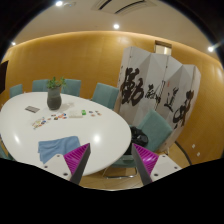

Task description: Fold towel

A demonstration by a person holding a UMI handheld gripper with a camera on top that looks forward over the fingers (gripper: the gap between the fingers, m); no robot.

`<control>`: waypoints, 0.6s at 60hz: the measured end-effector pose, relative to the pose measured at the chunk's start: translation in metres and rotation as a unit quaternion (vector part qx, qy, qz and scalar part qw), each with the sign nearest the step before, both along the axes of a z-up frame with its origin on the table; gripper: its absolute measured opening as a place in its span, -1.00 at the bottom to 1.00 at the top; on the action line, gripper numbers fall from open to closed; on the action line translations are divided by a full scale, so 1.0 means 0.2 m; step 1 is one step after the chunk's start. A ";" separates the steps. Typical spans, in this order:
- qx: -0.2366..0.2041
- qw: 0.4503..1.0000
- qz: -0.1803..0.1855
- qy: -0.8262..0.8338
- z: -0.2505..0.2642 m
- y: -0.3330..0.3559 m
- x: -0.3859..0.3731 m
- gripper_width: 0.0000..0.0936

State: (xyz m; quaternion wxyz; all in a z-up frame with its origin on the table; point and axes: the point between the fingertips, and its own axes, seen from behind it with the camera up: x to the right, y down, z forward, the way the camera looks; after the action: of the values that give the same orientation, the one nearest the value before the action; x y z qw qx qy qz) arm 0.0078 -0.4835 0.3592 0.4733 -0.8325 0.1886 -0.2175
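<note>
— What's on that white table (60, 135)?

— A round white one, with a fair bit on it. Toward the far side stands a dark pot with a green plant (55, 95). Near it lies a small dark flat thing (32, 109), and some small scattered bits (75, 115) of several colours sit around the middle; I can't tell what they are.

— And the towel?

— The blue towel (52, 150) lies rumpled on the near edge of the table, just ahead of the left finger and a little to its outer side. Nothing rests on it.

— The gripper?

— The gripper (110, 160) hangs above the table's near rim with its fingers spread wide apart, magenta pads (77, 157) facing inward, holding nothing. The towel is not between them.

— Anything crowding the table?

— Pale blue chairs (105, 95) ring it, along the far side, and one (152, 128) at the right edge, close to the right finger. Beyond that chair stands a white folding screen (155, 90) with black brush writing, in front of a curved wooden wall (90, 60).

— Room to move?

— The tabletop between the towel and the scattered bits is bare white, and the floor to the right of the table is open.
</note>
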 end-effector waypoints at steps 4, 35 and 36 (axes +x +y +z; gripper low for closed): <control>-0.008 1.000 -0.001 -0.002 -0.02 -0.02 -0.01 0.86; -0.076 0.988 0.083 0.107 -1.01 0.02 -1.33 0.87; -0.077 0.986 0.092 0.112 -1.04 0.05 -1.39 0.86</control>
State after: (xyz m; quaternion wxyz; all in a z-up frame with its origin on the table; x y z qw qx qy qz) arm -0.2704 -0.4733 0.1513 0.4014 -0.8995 0.1455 -0.0926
